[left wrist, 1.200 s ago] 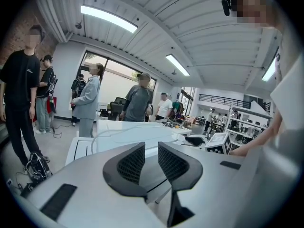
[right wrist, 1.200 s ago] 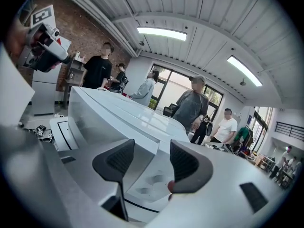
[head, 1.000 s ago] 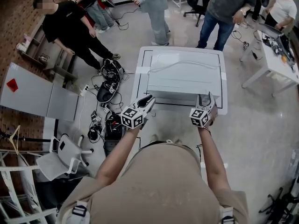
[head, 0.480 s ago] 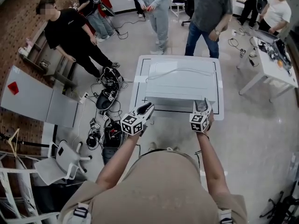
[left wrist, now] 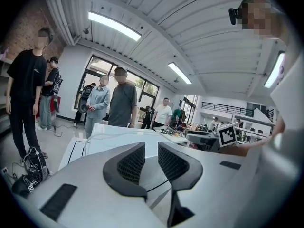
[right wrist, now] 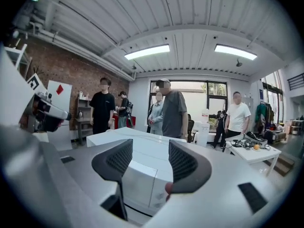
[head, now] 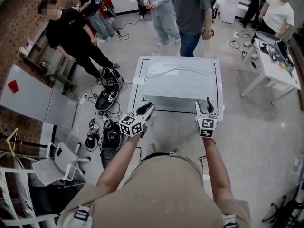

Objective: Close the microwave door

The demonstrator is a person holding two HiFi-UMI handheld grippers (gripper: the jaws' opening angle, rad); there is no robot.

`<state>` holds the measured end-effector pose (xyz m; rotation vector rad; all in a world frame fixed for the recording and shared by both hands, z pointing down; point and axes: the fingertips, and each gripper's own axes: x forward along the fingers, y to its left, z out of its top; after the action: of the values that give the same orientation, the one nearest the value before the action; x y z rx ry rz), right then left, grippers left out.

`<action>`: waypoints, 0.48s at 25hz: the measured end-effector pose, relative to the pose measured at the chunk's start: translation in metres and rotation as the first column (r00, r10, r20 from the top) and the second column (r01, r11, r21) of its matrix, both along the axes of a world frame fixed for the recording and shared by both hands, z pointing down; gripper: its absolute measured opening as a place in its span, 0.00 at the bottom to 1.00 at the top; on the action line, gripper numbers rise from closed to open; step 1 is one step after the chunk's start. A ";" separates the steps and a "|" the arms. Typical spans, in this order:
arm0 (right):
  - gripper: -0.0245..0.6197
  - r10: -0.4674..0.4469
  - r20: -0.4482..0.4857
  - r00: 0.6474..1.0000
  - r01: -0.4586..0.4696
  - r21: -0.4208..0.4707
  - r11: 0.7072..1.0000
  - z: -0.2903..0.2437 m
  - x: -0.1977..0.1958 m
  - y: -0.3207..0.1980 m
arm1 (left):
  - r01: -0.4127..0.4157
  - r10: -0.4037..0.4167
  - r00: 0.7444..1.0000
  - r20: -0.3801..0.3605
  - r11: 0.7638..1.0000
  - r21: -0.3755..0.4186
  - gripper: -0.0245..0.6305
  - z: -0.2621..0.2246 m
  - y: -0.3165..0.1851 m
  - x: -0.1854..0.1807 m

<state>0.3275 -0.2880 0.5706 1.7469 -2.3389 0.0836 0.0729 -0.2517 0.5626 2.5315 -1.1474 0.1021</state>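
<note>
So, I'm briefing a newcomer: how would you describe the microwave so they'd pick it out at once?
Look to the white table standing alone in the middle of the floor. The microwave is the big white box standing on it, with a thin cable curving across its top. No other boxy appliance is in view; the desk to the right holds only small clutter.

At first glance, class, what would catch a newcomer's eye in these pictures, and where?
A white microwave sits on a white table at the centre of the head view. Just before it, the left hand-held gripper and right hand-held gripper hang open and empty. Bystanders stand beyond the table.
</note>
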 end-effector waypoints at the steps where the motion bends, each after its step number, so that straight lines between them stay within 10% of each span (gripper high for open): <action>1: 0.41 -0.008 0.012 1.000 0.008 0.012 1.000 -0.008 0.003 0.003 | 0.003 -0.003 1.000 -0.006 1.000 0.004 0.15 -0.004 0.002 0.002; 12: 0.41 -0.077 0.103 0.992 0.067 0.101 0.993 -0.071 0.037 0.040 | 0.107 -0.101 0.993 -0.061 0.988 0.108 0.15 -0.049 0.019 0.008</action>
<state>0.3645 -0.2484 0.5000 1.7404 -2.5197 0.0524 0.0811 -0.2330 0.5134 2.5467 -1.2936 -0.0598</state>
